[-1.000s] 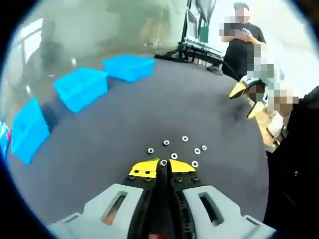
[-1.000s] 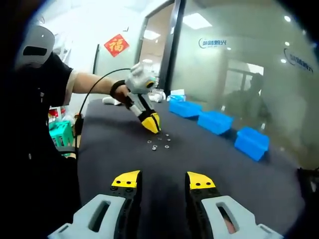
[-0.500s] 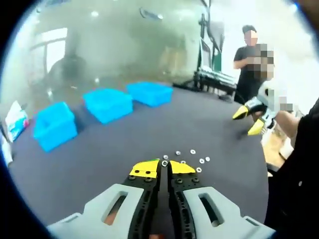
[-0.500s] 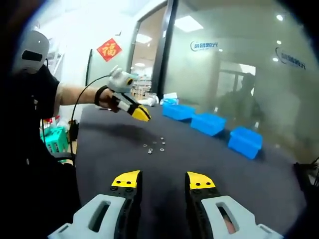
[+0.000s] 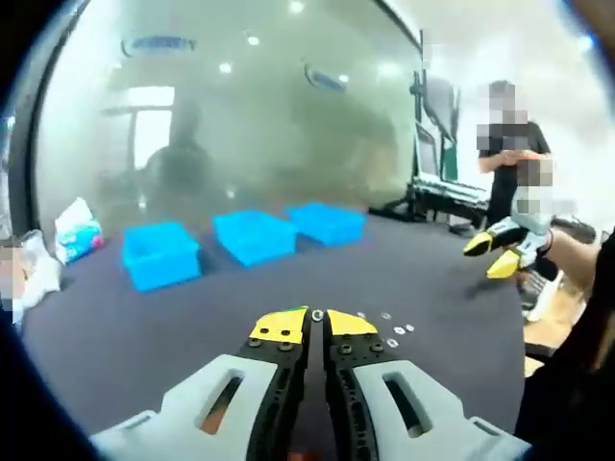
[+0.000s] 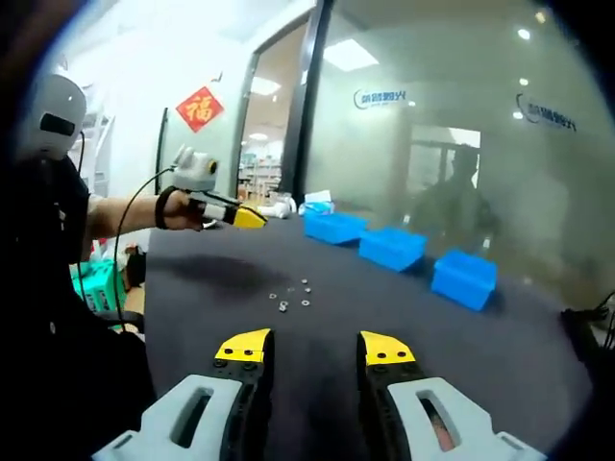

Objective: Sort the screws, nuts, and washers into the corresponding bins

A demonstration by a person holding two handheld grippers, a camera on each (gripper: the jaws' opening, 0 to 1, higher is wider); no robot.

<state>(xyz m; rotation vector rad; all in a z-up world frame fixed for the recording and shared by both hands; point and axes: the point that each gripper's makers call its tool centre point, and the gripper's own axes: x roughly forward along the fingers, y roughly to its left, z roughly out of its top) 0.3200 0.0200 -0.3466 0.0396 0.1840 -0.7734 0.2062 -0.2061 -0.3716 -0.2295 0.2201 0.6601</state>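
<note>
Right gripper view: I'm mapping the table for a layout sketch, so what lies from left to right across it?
Left gripper → small metal parts → first blue bin → second blue bin → third blue bin.

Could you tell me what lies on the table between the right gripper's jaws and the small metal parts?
Only bare dark tabletop, seen in the right gripper view: nothing sits between the right gripper and the small metal parts.

Three bright blue bins point(image 5: 253, 234) sit on a dark charcoal bench point(image 5: 135, 327). Both claws, left point(image 5: 315, 325) and right point(image 6: 313, 348), have yellow tips on pale grey bodies. The washers point(image 6: 291, 296) are silvery.
</note>
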